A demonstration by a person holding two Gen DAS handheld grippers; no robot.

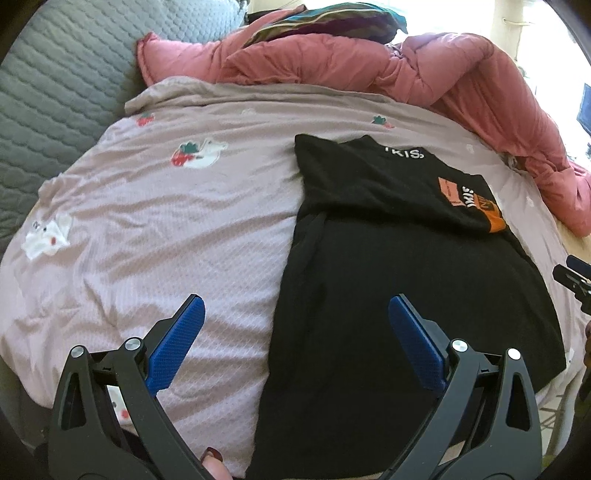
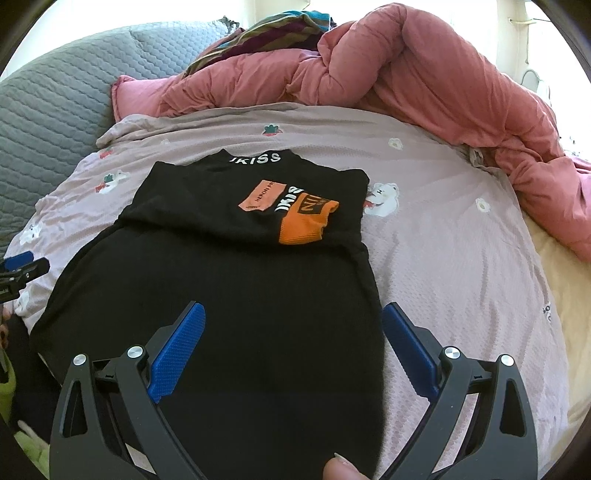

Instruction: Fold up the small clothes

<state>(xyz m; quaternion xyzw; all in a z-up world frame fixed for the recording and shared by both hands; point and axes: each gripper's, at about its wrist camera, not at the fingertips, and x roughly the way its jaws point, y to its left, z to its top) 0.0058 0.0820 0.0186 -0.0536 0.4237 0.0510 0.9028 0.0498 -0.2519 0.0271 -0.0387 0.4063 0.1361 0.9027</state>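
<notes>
Black garments: one, a black top [image 2: 236,314] lying flat on the bed, its orange cuff [image 2: 306,221] at 12 o'clock of its middle.
Grippers: two, the left gripper [image 1: 295,310] and the right gripper [image 2: 293,317], each with two blue pads, jaws apart.
Printed sheets: one, a pale pink sheet [image 1: 166,240] under the top.
Quilts: one pink quilt [image 2: 424,74], bunched at 1 o'clock.
Grey quilted covers: one grey cover [image 1: 55,92], at 10 o'clock.
Striped cloths: one striped cloth [image 2: 266,33], at 12 o'clock.
</notes>
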